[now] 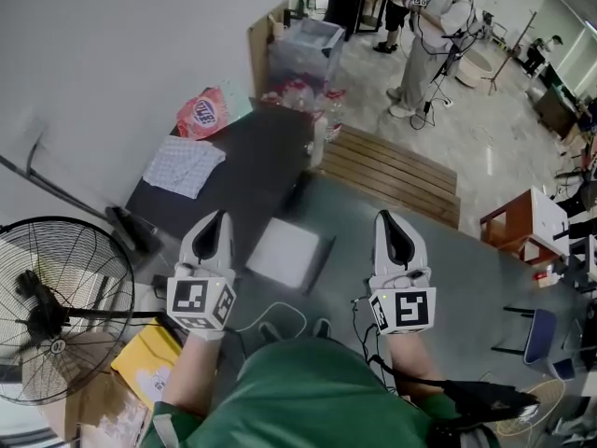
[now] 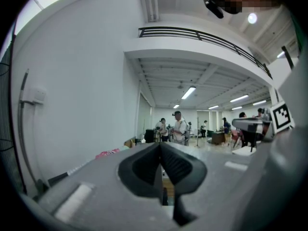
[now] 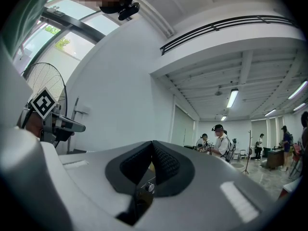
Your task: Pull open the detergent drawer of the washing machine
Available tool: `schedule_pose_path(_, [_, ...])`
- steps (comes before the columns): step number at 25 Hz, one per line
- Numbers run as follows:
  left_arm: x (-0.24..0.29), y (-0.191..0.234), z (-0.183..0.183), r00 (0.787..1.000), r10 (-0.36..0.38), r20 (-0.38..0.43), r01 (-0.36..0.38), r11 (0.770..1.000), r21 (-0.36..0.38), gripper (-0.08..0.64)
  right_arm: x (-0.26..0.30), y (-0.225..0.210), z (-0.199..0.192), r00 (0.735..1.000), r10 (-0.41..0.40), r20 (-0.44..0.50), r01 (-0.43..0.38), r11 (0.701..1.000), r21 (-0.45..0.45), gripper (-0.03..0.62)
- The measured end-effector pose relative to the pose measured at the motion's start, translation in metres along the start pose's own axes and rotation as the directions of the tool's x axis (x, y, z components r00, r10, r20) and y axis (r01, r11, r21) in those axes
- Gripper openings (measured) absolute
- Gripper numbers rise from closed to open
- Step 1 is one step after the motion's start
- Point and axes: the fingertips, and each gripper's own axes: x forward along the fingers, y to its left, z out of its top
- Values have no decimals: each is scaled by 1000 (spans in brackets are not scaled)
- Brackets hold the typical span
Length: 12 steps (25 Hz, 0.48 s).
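No washing machine or detergent drawer can be made out for certain in any view. A white box-shaped thing (image 1: 284, 251) stands on the grey floor below and between my two grippers. My left gripper (image 1: 215, 224) and right gripper (image 1: 396, 224) are held side by side in the air, pointing level and away from me. Both are shut with nothing between the jaws. In the left gripper view the left gripper (image 2: 160, 150) points into the open room, its dark pads together. The right gripper (image 3: 153, 148) looks the same in the right gripper view.
A standing fan (image 1: 47, 306) is at the left beside a yellow box (image 1: 149, 357). A dark table (image 1: 256, 171) carries a checked cloth (image 1: 184, 166) and a red bag (image 1: 202, 112). A wooden pallet (image 1: 392, 171) lies ahead; people (image 1: 434, 35) stand far back. Chairs (image 1: 522, 227) are at the right.
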Motion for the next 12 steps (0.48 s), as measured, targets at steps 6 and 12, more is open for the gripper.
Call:
schedule_pose_path(6, [1,0,1,1000,1,-2,-1,1000,1,-2,0,0,0,1000,0,-1,0,1000,2,2])
schedule_pose_path(12, [3,-1,-1,1000,-2,-3,2,1000,1,-2,1,1,-2,1000,5,-2,-5,1000,4,2])
